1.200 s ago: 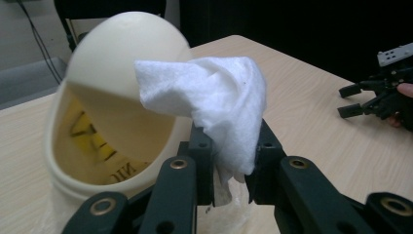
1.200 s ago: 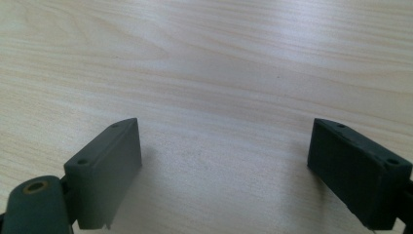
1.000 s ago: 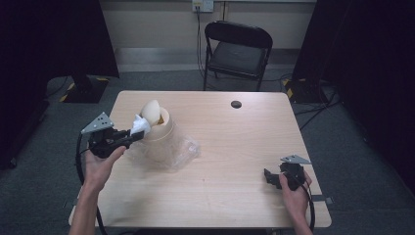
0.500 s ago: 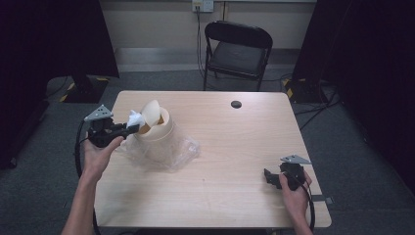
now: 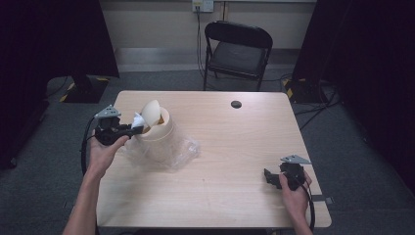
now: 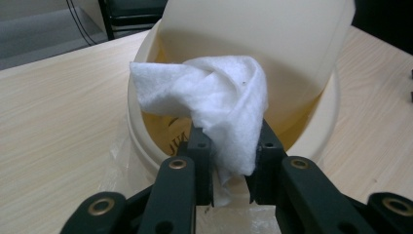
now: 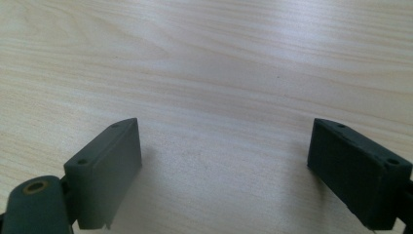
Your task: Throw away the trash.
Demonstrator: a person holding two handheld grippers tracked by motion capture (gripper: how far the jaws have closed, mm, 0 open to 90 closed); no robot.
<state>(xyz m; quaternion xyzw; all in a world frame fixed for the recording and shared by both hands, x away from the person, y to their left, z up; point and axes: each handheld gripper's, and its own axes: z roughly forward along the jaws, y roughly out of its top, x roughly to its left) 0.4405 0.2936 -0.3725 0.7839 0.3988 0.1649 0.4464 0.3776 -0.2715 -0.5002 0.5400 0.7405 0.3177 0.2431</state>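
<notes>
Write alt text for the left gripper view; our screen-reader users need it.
The left gripper, jaws shut on a crumpled white wipe, holds it at the rim of a cream bin with a tilted swing lid, on a wooden table.

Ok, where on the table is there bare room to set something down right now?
The widest bare wood runs from the clear plastic bag across to the right gripper, and up to the small black disc near the far edge. The near strip between the two forearms is free too. It is crowded at the left: bin, bag, and the left gripper holding a white wipe.
</notes>
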